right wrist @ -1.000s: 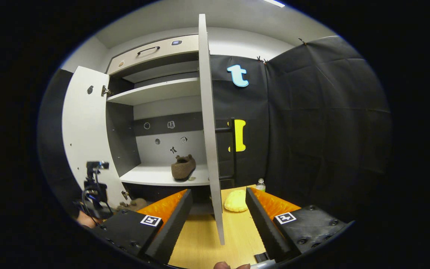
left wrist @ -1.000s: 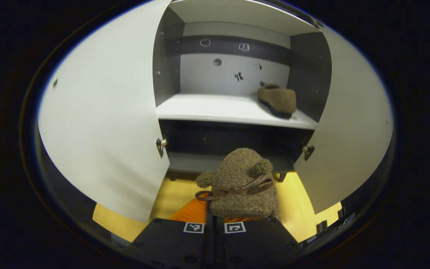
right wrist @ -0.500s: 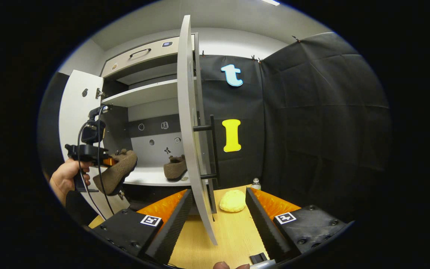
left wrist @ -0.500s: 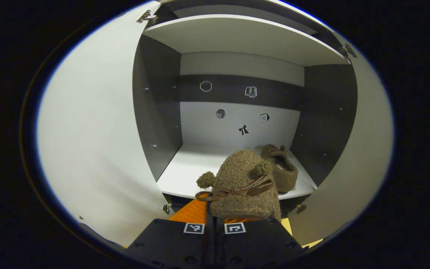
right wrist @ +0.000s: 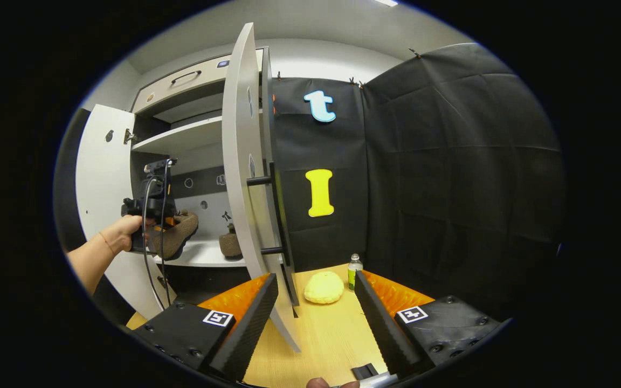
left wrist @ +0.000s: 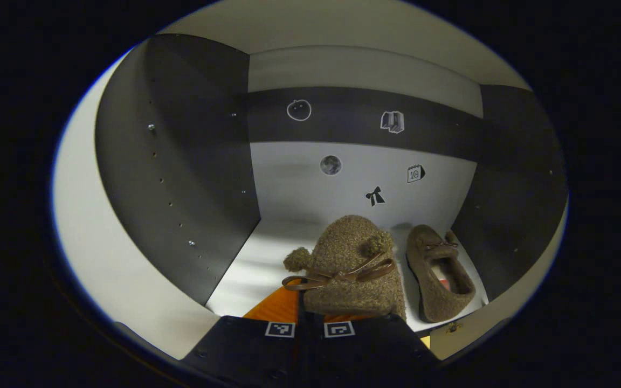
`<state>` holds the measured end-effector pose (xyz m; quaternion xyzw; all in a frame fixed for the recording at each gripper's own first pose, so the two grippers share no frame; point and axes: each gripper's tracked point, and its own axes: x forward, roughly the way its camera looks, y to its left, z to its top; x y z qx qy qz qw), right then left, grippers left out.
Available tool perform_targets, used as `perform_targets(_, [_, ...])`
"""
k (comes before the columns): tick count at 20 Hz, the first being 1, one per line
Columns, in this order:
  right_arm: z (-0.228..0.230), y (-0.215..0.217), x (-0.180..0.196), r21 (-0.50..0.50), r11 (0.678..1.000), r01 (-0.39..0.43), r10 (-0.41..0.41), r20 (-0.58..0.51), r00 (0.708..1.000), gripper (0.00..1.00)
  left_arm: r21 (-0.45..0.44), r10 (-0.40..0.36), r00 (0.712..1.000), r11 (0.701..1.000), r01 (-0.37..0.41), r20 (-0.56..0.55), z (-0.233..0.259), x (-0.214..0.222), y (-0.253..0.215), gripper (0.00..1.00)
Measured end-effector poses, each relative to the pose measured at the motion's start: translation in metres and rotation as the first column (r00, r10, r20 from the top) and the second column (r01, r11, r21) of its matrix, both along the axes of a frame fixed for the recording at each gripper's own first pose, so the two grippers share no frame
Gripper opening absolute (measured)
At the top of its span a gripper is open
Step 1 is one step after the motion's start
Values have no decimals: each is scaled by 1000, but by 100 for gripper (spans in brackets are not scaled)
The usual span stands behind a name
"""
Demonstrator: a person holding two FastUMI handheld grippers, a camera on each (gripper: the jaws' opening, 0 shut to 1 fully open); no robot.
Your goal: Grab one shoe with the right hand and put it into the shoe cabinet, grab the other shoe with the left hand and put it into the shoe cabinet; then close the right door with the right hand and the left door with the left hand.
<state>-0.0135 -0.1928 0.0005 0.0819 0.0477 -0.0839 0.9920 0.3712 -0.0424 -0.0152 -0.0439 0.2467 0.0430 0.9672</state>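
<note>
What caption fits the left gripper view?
Left claw carries a fuzzy shoe onto the cabinet shelf beside its mate.

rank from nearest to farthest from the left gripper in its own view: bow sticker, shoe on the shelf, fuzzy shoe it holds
1. Fuzzy shoe, held in the left gripper.
2. Shoe on the shelf, just right of it.
3. Bow sticker, on the cabinet's back wall.
</note>
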Motion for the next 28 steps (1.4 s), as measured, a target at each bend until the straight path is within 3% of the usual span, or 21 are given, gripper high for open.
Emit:
perform_targets(6, [2,-5,0,-1,1000,22,-22,5,1000,94,38,26,997,999,-24,-69,-28,56,6,5])
perform_targets(15, [2,-7,-5,-14,999,45,-45,6,999,94,103,56,987,994,-41,-148,-56,83,12,7])
perform_targets(18, [2,-7,-9,-4,999,44,-44,9,999,94,85,41,987,996,-28,-155,-57,81,9,24])
perform_targets(21, [5,-7,-9,-1,999,38,-38,13,999,94,88,22,987,996,-8,-161,-53,72,6,24])
perform_targets(23, [8,-7,-8,1,999,34,-34,20,999,94,107,4,993,994,9,-116,-43,64,3,38])
perform_targets(24, [9,-7,-8,3,1000,30,-30,24,999,94,110,-9,996,994,19,-87,-37,59,1,52])
perform_targets(28, [16,-11,-4,8,1000,18,-18,44,999,94,116,-41,995,993,30,92,5,28,-1,90])
